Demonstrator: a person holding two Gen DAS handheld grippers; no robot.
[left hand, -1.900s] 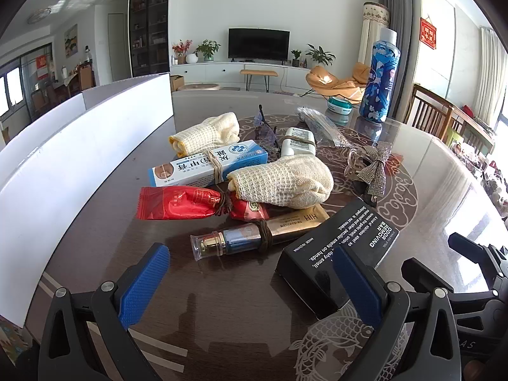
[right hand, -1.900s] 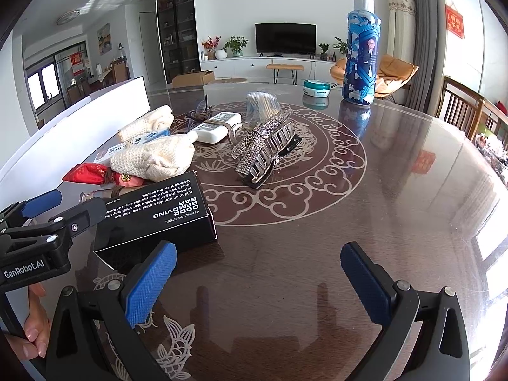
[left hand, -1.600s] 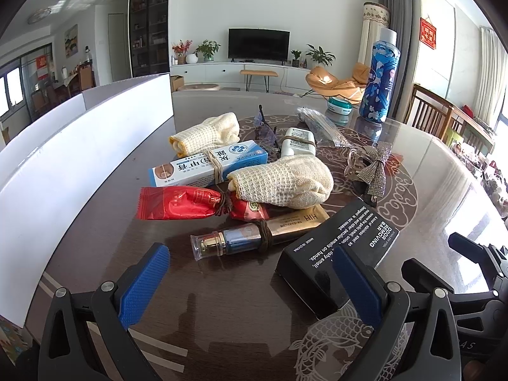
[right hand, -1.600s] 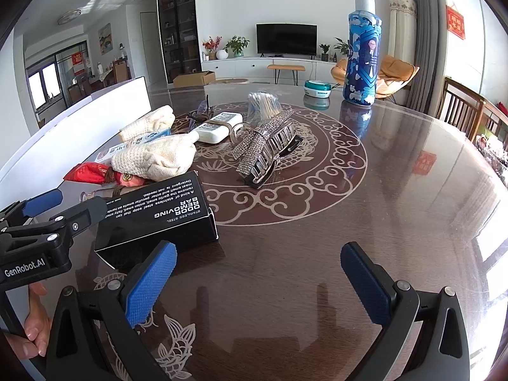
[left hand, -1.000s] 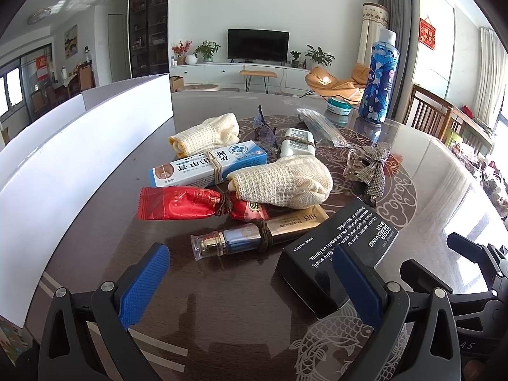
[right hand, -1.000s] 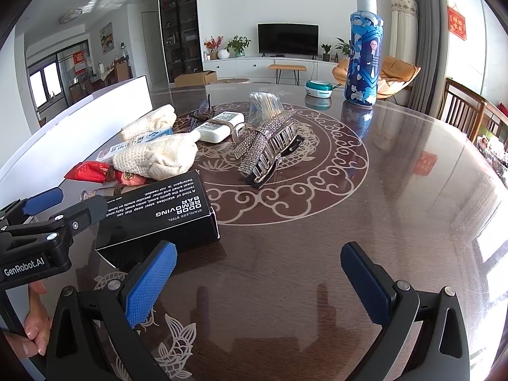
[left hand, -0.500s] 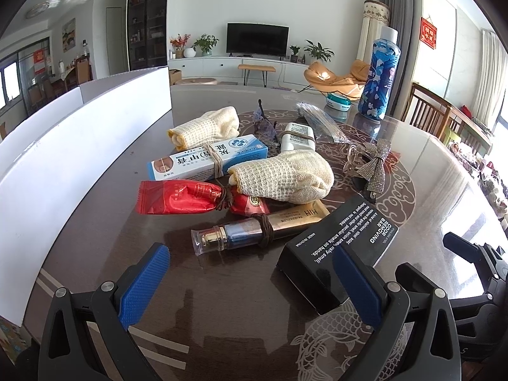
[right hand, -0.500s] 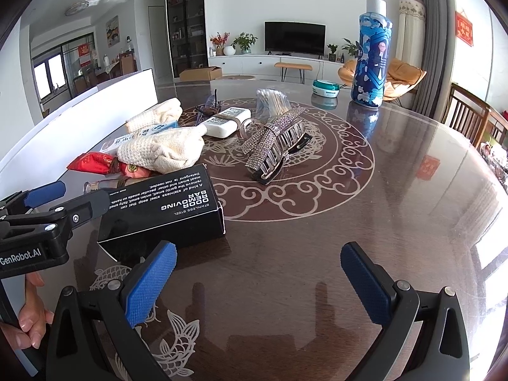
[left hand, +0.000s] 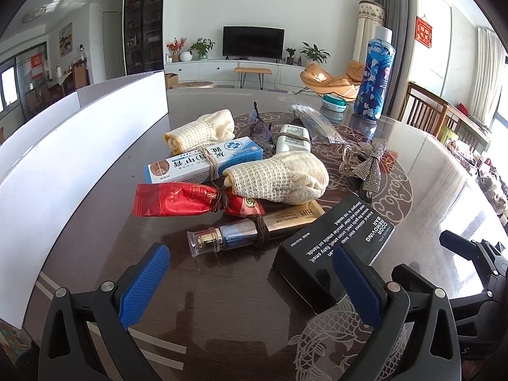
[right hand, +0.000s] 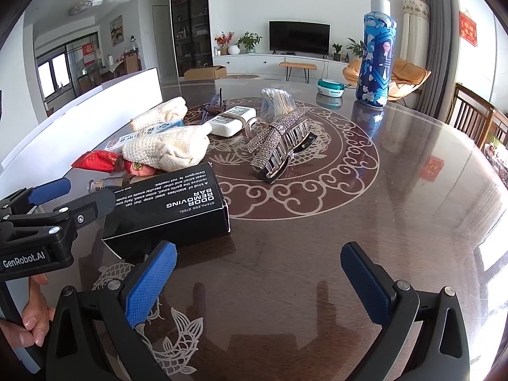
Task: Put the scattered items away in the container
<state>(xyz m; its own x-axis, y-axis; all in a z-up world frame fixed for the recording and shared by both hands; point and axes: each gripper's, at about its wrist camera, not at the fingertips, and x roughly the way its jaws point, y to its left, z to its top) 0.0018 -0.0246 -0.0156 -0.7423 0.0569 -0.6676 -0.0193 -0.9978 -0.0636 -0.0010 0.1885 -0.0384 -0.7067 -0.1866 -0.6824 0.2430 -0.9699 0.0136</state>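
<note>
left gripper (left hand: 250,274) gapes wide, empty; white container (left hand: 79,146) stands to its left. ahead, the tube (left hand: 254,229) looks light, rigid, slick: grip mid-body. black box (left hand: 336,244) by its right finger: stiff, pinch the sides. right gripper (right hand: 258,273) wide, empty.

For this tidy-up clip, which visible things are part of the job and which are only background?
Part of the job:
- white container
- black box
- cosmetic tube
- red packet
- toothpaste box
- knitted mitt
- rhinestone hair clip

Background:
- blue bottle
- television
- wooden chair
</note>
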